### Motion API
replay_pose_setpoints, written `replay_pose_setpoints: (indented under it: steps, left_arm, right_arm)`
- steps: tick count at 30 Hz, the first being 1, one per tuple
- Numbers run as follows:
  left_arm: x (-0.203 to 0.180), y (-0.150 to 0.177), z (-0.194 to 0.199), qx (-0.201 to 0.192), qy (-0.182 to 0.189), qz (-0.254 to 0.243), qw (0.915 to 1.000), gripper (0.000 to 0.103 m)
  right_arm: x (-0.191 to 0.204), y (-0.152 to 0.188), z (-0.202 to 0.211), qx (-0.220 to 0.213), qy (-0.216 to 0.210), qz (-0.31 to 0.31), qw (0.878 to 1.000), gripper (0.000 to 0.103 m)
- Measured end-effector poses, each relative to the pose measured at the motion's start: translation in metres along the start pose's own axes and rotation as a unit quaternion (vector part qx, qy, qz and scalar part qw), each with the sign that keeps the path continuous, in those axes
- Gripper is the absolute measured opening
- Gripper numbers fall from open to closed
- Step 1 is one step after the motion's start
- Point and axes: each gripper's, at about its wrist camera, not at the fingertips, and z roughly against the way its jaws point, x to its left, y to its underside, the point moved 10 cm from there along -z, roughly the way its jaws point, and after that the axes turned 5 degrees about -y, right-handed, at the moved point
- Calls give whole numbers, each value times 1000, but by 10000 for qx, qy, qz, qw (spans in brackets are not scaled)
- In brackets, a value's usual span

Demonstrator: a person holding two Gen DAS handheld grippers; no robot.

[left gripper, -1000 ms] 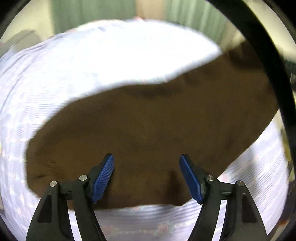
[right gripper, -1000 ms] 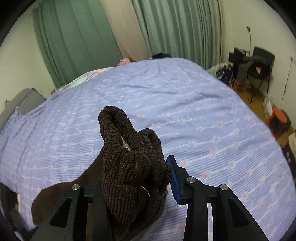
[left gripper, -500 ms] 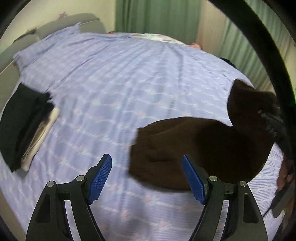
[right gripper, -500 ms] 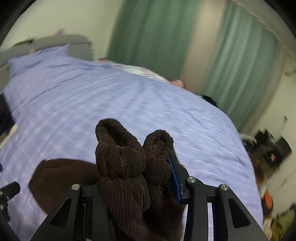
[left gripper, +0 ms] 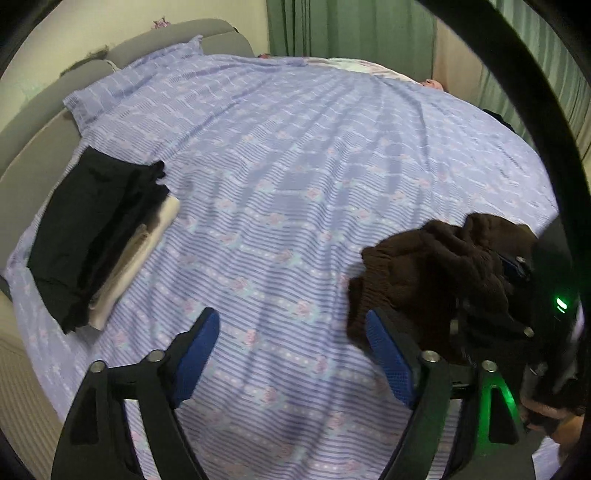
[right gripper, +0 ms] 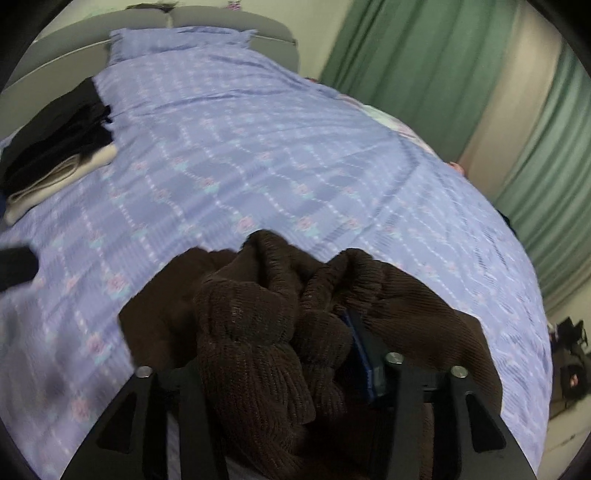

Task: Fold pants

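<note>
Pants (right gripper: pixel 266 332) bunched in right claw (right gripper: pixel 280 354)

A bed (left gripper: pixel 295 155) covered in a lilac striped sheet (left gripper: pixel 280 206) with small pink flower motifs fills most of the frame in both wrist views. At centre left in the left view, a stack of folded clothes (left gripper: pixel 99 236) rests directly on the sheet, black garments on top, cream and beige ones beneath. The same stack (right gripper: pixel 55 155) sits at upper left in the right view. A pillow (right gripper: pixel 181 42) in matching fabric lies at the top of the frame, against a grey padded headboard (right gripper: pixel 236 20). Brown corduroy pants (left gripper: pixel 424 273) are bunched at the right edge in the left view, with part of the cloth on the sheet.
</note>
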Motion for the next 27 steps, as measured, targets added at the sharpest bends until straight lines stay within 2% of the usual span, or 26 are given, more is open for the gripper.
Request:
replay_pose_setpoints:
  steps: [2,6,10,12,14,16,18,21,23,27]
  left_arm:
    - [6,-6,4,-115,-72,31,9999,90]
    - [14,-20,19,-295,-74,60,9995,91]
    - [-4,-35,44,-569,197,-210,9980,92]
    - [-25,-40,52,-652,459,-400,9960,92]
    - [-59,-44,57,-729,863,-644,9915,93]
    - [-92,-43,55,-723,1154,-886,9867,93]
    - [-131,-43,49,-721,1426,-1207,9797,93]
    - [-171,-44,33,-669,1599,-1491,9735,93]
    - [-189,-48,15,-664,1468,-1565,9745,93]
    - [-203,-50,-25,-404,1339,-1467,9792,92]
  right_arm:
    - [6,-5,16,-208,-522,-100,9984,90]
    - [13,-15,63,-652,-760,-248,9947,90]
    - [-16,-9,115,-1073,-490,-798,9898,90]
    - [-49,7,135,-1162,-233,-1318,9842,91]
    - [-89,31,143,-1057,81,-1866,9767,90]
    - [-128,59,142,-851,372,-2426,9657,91]
    - [-165,93,133,-575,442,-3139,9467,91]
    - [-200,140,116,-342,351,-4150,9085,90]
    - [-211,162,103,-182,295,-4517,8915,90]
    - [-215,186,84,-12,234,-4706,8820,89]
